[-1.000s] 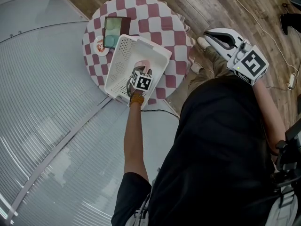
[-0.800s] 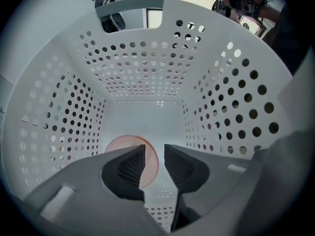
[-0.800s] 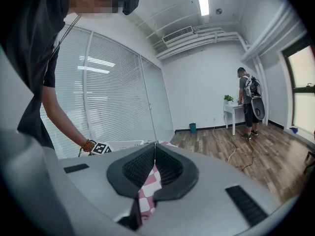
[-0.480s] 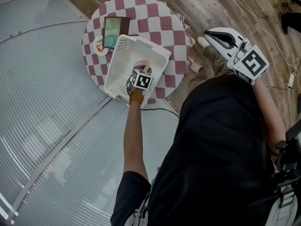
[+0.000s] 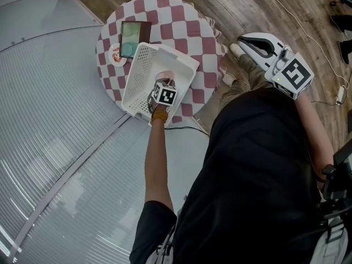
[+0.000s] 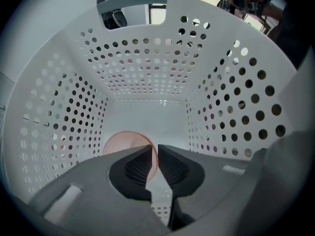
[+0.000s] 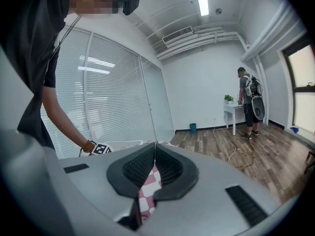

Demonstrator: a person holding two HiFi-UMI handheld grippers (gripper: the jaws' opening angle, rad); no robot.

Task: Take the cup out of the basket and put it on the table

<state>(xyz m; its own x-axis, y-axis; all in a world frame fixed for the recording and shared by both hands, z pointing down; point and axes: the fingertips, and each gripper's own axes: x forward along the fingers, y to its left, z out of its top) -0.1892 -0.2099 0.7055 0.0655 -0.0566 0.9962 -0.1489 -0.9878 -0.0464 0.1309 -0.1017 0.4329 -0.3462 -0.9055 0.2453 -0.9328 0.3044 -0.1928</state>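
Note:
A white perforated basket (image 5: 137, 76) stands on the round table with the red and white checked cloth (image 5: 187, 21). A pink translucent cup (image 6: 123, 144) lies on the basket's floor. My left gripper (image 6: 153, 154) points straight down into the basket. Its jaws have just been closing, and the cup's rim now sits pinched in the narrow gap between the pads. In the head view the marker cube (image 5: 165, 95) covers most of the cup (image 5: 165, 75). My right gripper (image 5: 245, 40) hangs level in the air to the right of the table, shut and holding nothing.
A dark tablet-like slab (image 5: 133, 36) and a small round disc (image 5: 116, 54) lie on the cloth behind the basket. Wooden floor (image 5: 264, 10) lies to the right and a ribbed grey surface (image 5: 55, 120) to the left. A person stands at a far small table (image 7: 248, 102).

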